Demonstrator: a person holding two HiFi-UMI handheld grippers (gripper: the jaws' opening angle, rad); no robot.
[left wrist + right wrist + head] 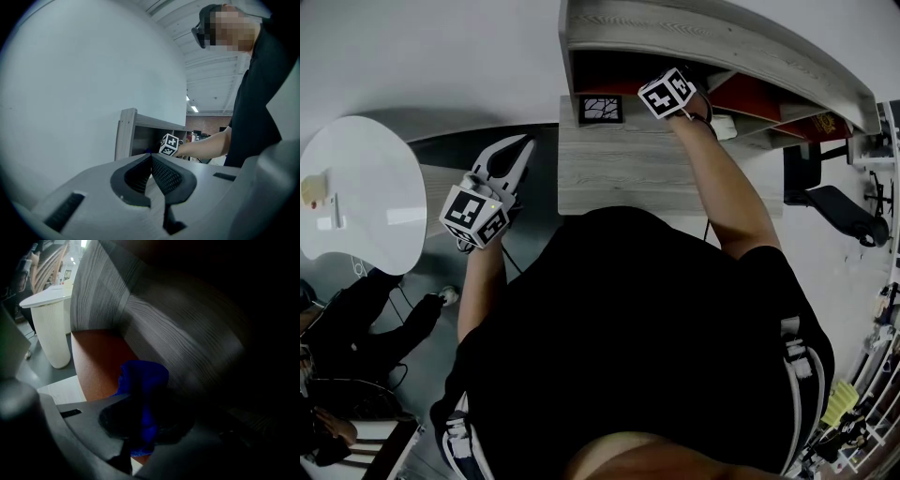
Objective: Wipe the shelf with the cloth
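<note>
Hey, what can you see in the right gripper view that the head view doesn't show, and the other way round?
Only the right gripper view: the blue cloth, clamped between the jaws of the right gripper. Only the head view: the left gripper, shut and empty, off to the shelf's left, and a small dark frame. Both: the grey wood shelf and the white round table.

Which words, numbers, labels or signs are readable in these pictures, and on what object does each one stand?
No text is readable.
Left marker cube, right marker cube: black-and-white square codes, no letters.
Dark red item at the right end of the shelf: gold mark, too small to read.
Framed picture: white lines, no words.
</note>
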